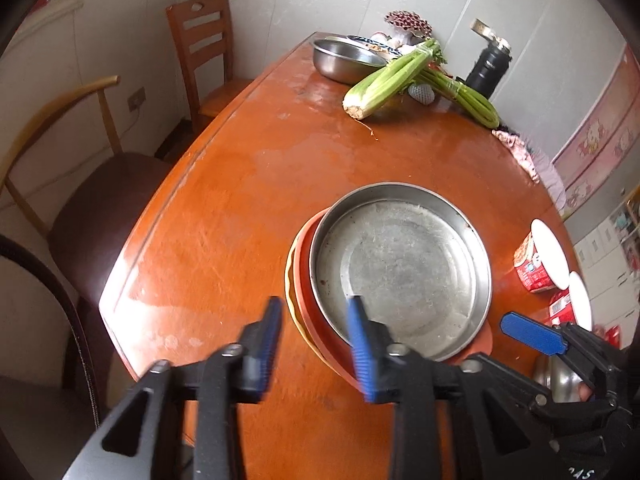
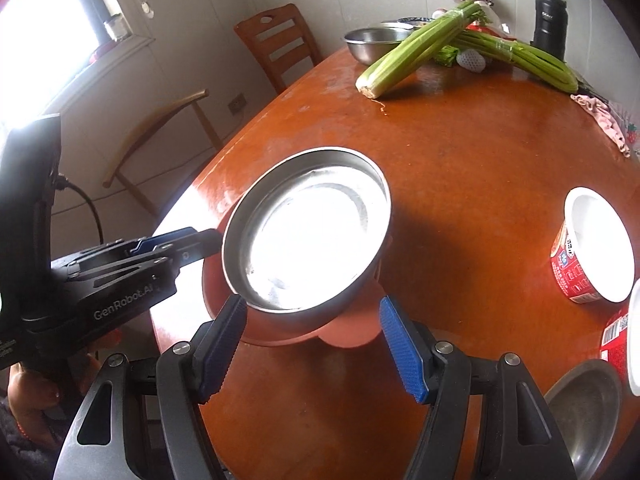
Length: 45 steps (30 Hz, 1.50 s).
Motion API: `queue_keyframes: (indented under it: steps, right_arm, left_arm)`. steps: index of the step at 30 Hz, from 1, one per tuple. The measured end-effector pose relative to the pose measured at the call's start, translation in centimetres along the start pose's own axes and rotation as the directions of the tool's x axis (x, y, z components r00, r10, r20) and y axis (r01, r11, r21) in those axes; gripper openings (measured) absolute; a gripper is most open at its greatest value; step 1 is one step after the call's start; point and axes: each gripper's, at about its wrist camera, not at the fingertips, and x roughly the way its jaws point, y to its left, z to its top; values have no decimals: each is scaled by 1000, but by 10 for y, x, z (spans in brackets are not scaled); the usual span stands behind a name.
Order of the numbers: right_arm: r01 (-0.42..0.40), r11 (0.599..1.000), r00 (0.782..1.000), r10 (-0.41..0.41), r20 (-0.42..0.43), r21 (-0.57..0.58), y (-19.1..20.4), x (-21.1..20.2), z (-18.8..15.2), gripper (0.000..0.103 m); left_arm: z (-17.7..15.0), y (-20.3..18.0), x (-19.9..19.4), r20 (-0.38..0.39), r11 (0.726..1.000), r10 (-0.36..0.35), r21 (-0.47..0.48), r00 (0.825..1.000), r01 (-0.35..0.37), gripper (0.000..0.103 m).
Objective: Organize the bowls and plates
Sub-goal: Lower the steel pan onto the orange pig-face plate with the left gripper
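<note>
A shallow steel dish (image 1: 404,268) lies on top of an orange plate (image 1: 312,320) and a yellow plate (image 1: 290,292), stacked on the wooden table (image 1: 248,184). My left gripper (image 1: 315,302) stands open astride the stack's near left rim, one finger over the dish, the other outside, not pressing. In the right wrist view the dish (image 2: 308,236) shines with glare, and the left gripper (image 2: 212,240) reaches its left edge. My right gripper (image 2: 312,302) stands open at the stack's near edge, table showing between its fingers. One of its pads (image 1: 532,336) shows beside the orange plate.
At the far end lie a steel bowl (image 1: 344,60), celery bunches (image 1: 384,80) and a black flask (image 1: 488,68). Red noodle cups (image 2: 592,248) and another steel dish (image 2: 584,404) sit at the right. Two chairs (image 1: 204,48) stand left of the table.
</note>
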Motion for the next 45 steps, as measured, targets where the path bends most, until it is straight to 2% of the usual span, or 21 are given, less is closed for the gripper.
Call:
queue_keyframes:
  steps: [1,2,8,14,17,31,45]
  right_arm:
    - [5,1000,1000,-5,6,1,-1,-1,1,71]
    - [9,1000,1000,-9,10,1,-2,-1,1,71]
    - [35,999,999,-35,4,16,-10,2,2,71]
    - [46,999,999,-46,-22,7,-15,9,1,71]
    - [49,999,998,-49,-31,-8,-15,11,0,71]
    - [61,998,997,-62,-46,-12,-27,15,1,71]
    - [96,995,995,-96,-18,-9,-39,13,11,71]
  left_arm:
    - [0,2,2,-6,1000,-10,-16,1000,10,53]
    - [-1,4,3,-10,1000,-16,-27,1000,16,56]
    - [-8,8,19,-57,997,-40,-71,998,36,56]
    - [-11,-4,31,-79,994,-87,-70,993,82,56]
    - [-7,-12,35,-91,997,-65,-51,994,60,56]
    - [10,-34,55,-110,998,-54,-32,992,50,56]
    - [19,-42,67,-120,998,-63,-27,991,60,56]
